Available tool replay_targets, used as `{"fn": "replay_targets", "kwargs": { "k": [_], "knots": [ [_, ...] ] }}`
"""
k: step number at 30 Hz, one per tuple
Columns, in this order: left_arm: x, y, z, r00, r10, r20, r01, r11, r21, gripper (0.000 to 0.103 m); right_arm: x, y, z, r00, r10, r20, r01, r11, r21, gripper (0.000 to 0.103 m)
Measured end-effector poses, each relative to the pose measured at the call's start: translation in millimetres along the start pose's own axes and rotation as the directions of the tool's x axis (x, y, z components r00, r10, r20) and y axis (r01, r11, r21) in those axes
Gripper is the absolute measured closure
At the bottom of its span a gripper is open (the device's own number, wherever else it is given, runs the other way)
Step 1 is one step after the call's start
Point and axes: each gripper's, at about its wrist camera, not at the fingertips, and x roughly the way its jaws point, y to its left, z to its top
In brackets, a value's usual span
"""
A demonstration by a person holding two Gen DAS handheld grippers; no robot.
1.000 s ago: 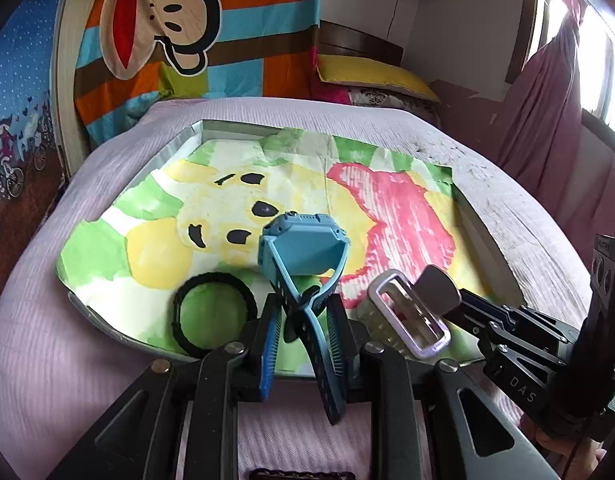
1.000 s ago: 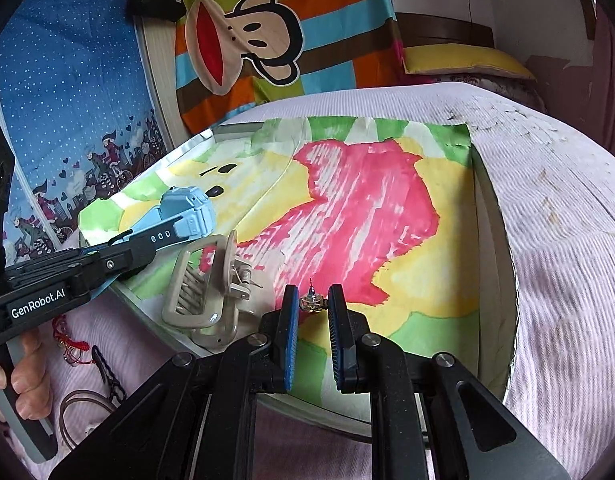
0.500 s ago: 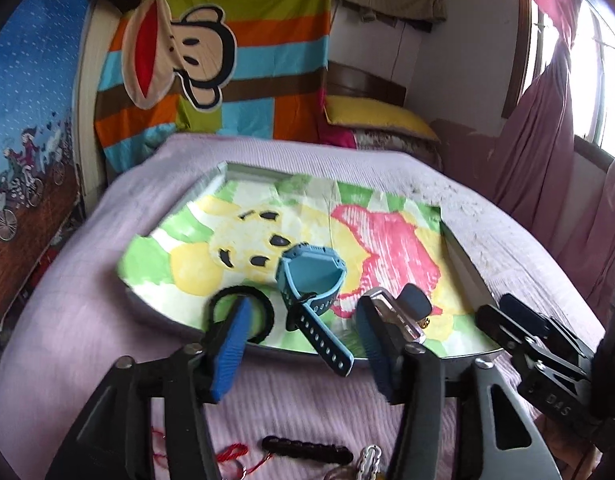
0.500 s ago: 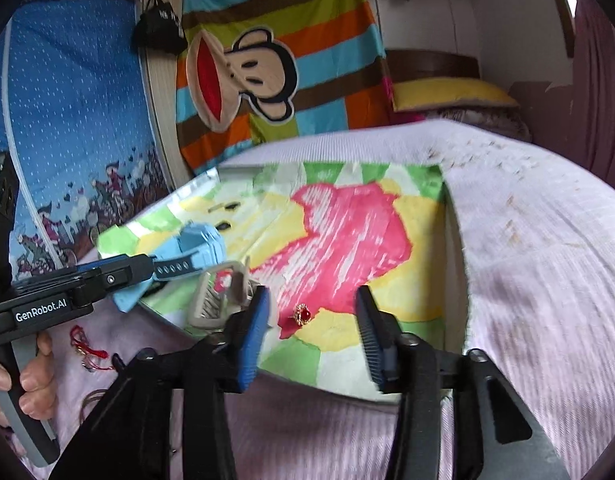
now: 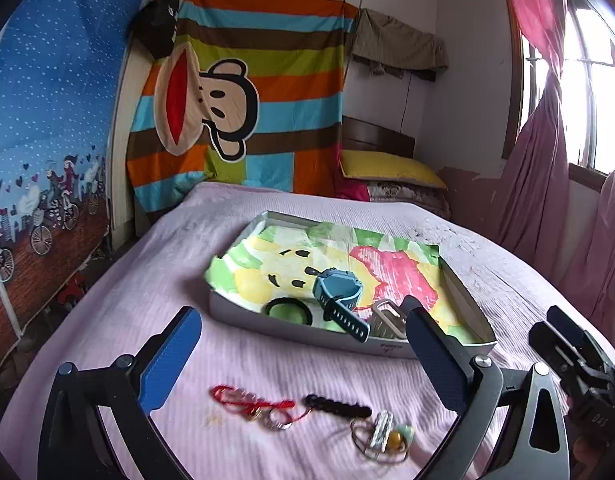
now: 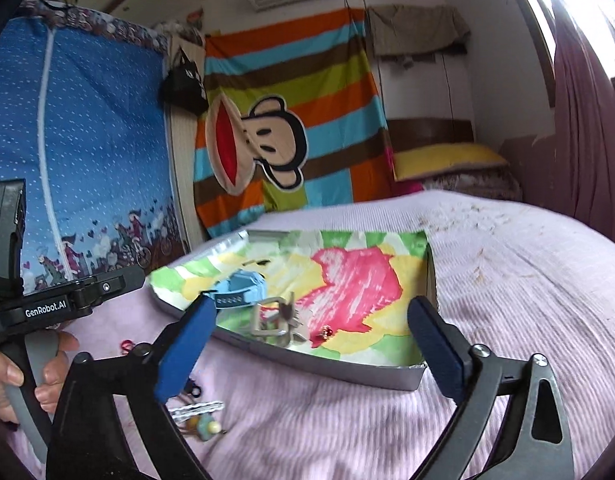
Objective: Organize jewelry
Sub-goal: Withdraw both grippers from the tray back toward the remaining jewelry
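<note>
A shallow tray (image 5: 243, 314) lined with a colourful cartoon sheet lies on the lilac bed. In it are a blue watch (image 5: 339, 292), a black hair tie (image 5: 287, 311), a beige hair claw (image 6: 273, 316) and a small red earring (image 6: 327, 333). On the bed before the tray lie a red cord bracelet (image 5: 249, 400), a black beaded piece (image 5: 337, 406) and a tangled beaded clip (image 5: 381, 436). My left gripper (image 5: 303, 360) is open and empty above these loose pieces. My right gripper (image 6: 311, 352) is open and empty, held back from the tray's near edge (image 6: 347, 372).
The bed (image 6: 527, 280) stretches right of the tray. A striped monkey blanket (image 5: 243, 92) hangs behind, a blue patterned panel (image 5: 47, 120) stands left, pillows (image 5: 387, 168) and pink curtains (image 5: 547, 168) are at the right.
Both grippers opened, the left letting go of the blue watch and the right of the red earring in the tray. Both then pulled back and up from the tray.
</note>
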Motion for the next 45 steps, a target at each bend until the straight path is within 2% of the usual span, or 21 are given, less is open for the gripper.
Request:
{"fn": "replay_targets", "kwargs": {
  "k": [2, 12, 20, 35, 45],
  "knots": [
    [-8.1, 2.8, -2.4, 1.0, 0.003, 0.011, -0.003, 1.0, 0.0, 0.0, -13.5, 4.6, -1.1, 1.0, 0.006, 0.026, -0.006, 1.0, -0.003, 0.001],
    [-48.1, 13.9, -23.2, 0.998, 0.034, 0.06, -0.038, 0.997, 0.065, 0.0, -63.8, 24.4, -7.8, 0.994, 0.002, 0.105, -0.001, 1.0, -0.012, 0.001],
    [-62.6, 28.0, -40.4, 0.998, 0.042, 0.046, -0.046, 0.995, 0.091, 0.0, -81.2, 40.2, -20.6, 0.995, 0.005, 0.099, -0.002, 0.999, -0.034, 0.001],
    [-49.8, 47.7, -60.3, 0.997, 0.042, -0.065, -0.036, 0.995, 0.091, 0.0, -65.2, 50.8, -58.9, 0.999, -0.005, -0.046, 0.001, 0.996, -0.094, 0.001],
    [-25.7, 49.6, -59.9, 0.986, 0.037, -0.162, -0.022, 0.995, 0.095, 0.002, -36.7, 51.3, -65.8, 0.984, -0.017, -0.177, -0.003, 0.994, -0.112, 0.001]
  ]
}}
